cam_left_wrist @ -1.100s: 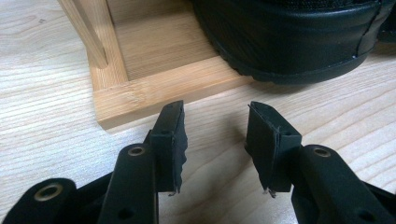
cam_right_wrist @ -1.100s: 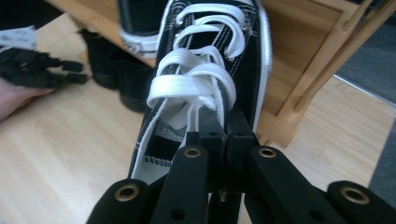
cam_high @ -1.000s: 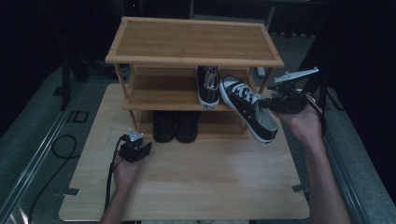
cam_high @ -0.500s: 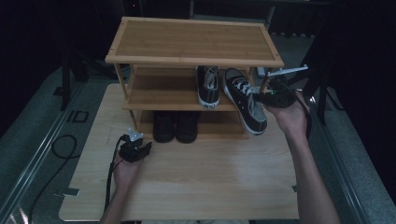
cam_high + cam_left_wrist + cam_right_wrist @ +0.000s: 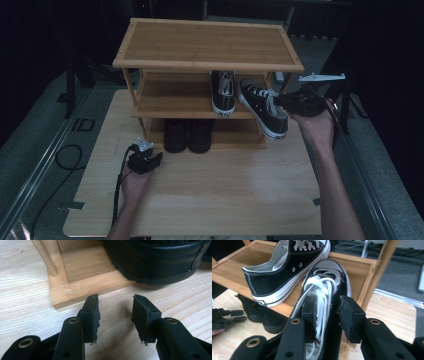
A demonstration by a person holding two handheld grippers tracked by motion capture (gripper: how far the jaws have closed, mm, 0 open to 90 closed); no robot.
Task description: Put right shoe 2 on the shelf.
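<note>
Two black-and-white sneakers (image 5: 262, 106) and two black shoes (image 5: 187, 135) are sitting on the rack (image 5: 207, 45); right tool (image 5: 280, 100) is releasing one sneaker, left tool (image 5: 159, 159) gaping empty.

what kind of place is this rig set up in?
Probably a lab or studio data-collection bench, not a home: a bamboo shoe rack with sneakers staged on a plain wooden table, dark surroundings, cables trailing on grey carpet.
</note>
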